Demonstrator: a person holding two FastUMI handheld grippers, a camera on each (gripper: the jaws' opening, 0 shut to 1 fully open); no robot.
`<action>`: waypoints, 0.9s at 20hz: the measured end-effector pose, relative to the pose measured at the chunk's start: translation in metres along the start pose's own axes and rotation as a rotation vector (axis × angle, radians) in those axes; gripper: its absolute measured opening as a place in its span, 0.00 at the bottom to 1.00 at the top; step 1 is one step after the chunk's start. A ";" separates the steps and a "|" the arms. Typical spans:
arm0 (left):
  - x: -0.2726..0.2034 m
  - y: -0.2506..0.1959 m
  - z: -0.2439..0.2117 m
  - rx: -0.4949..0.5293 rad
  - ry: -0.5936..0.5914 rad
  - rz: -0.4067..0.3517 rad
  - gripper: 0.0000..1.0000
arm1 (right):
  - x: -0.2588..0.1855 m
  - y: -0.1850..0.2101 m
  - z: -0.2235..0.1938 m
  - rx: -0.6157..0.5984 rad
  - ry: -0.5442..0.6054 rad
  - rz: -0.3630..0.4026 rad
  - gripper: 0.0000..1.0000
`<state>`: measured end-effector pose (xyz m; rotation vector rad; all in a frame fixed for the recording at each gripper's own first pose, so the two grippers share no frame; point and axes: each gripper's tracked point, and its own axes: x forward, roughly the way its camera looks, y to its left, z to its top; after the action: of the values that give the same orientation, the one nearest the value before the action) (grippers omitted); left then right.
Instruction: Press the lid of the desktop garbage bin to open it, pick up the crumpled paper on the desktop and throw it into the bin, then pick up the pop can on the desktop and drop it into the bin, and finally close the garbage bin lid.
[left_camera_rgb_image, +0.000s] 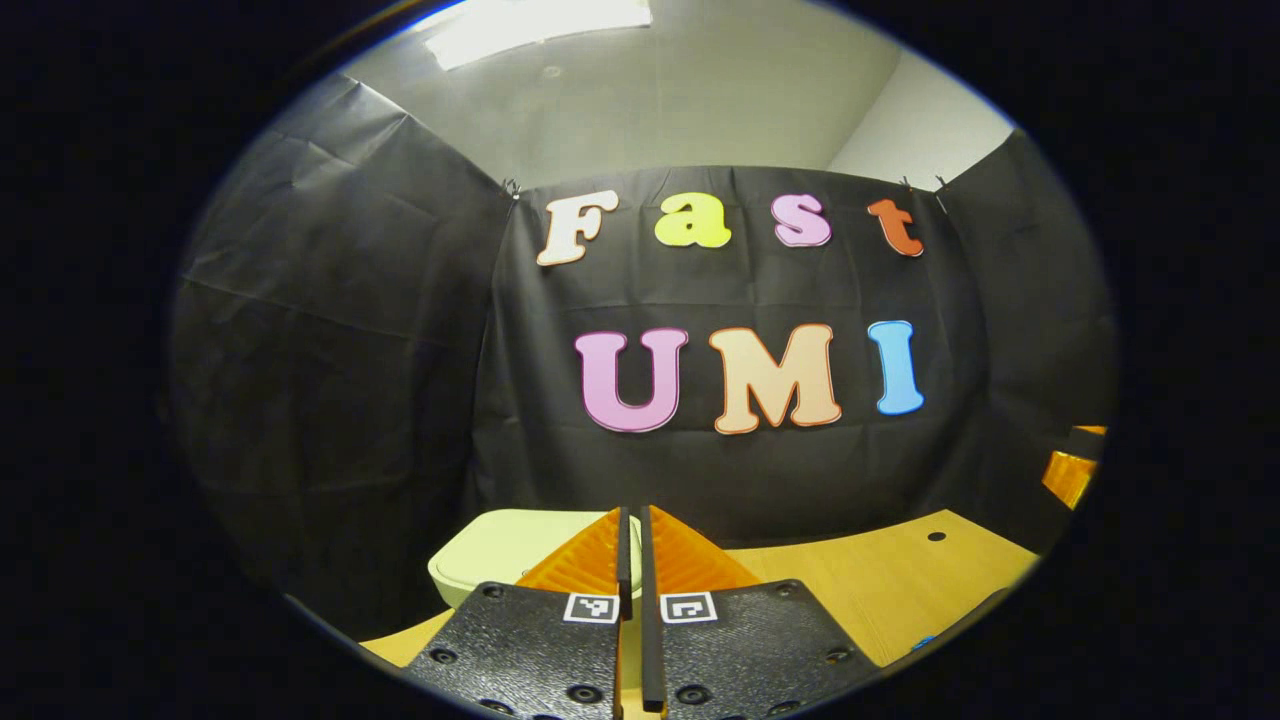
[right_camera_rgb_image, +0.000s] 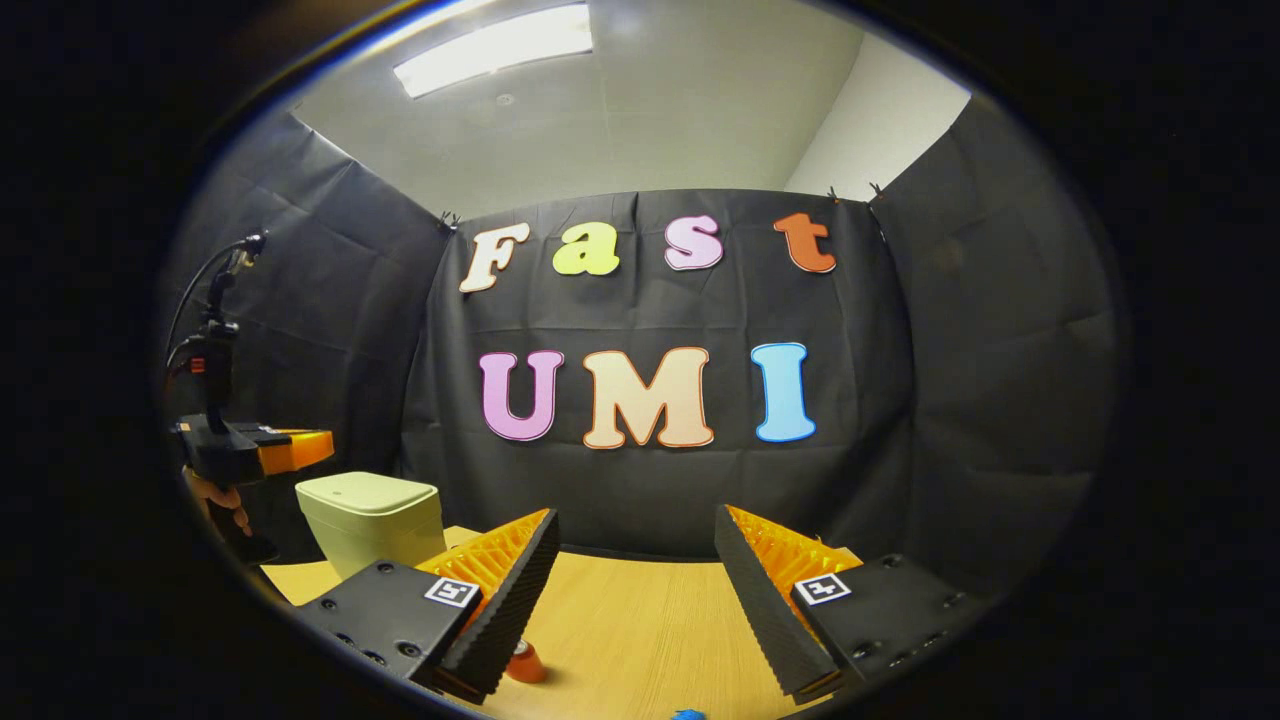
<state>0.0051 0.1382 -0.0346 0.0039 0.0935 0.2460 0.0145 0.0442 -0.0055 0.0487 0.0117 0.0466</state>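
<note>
The pale green bin (left_camera_rgb_image: 490, 548) stands on the wooden table (left_camera_rgb_image: 880, 580) with its lid down, just beyond and left of my left gripper (left_camera_rgb_image: 632, 530), whose fingers are shut with nothing between them. In the right gripper view the bin (right_camera_rgb_image: 372, 520) is at the left, and the left gripper (right_camera_rgb_image: 318, 443), held by a hand (right_camera_rgb_image: 222, 500), hovers above and to the left of its lid. My right gripper (right_camera_rgb_image: 635, 570) stands open over the table (right_camera_rgb_image: 640, 630). A small orange-red object (right_camera_rgb_image: 526, 666), possibly the pop can, peeks out below its left finger.
Black cloth walls close the booth at the back and sides. A small blue thing (right_camera_rgb_image: 688, 714) lies at the table's near edge. The tabletop has a dark hole (left_camera_rgb_image: 936, 536) at its far right. The right gripper's body (left_camera_rgb_image: 1068, 475) shows at the far right.
</note>
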 end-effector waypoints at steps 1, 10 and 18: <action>0.003 0.008 -0.002 0.006 0.004 0.016 0.01 | 0.000 -0.001 0.002 0.002 -0.005 -0.004 0.98; 0.044 0.071 -0.052 -0.003 0.117 0.119 0.01 | 0.001 0.004 -0.008 -0.003 0.027 -0.037 0.98; 0.053 0.073 -0.092 -0.051 0.197 0.082 0.01 | 0.005 0.007 -0.017 -0.006 0.064 -0.049 0.98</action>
<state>0.0302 0.2212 -0.1305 -0.0676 0.2831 0.3303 0.0189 0.0527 -0.0226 0.0412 0.0762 -0.0008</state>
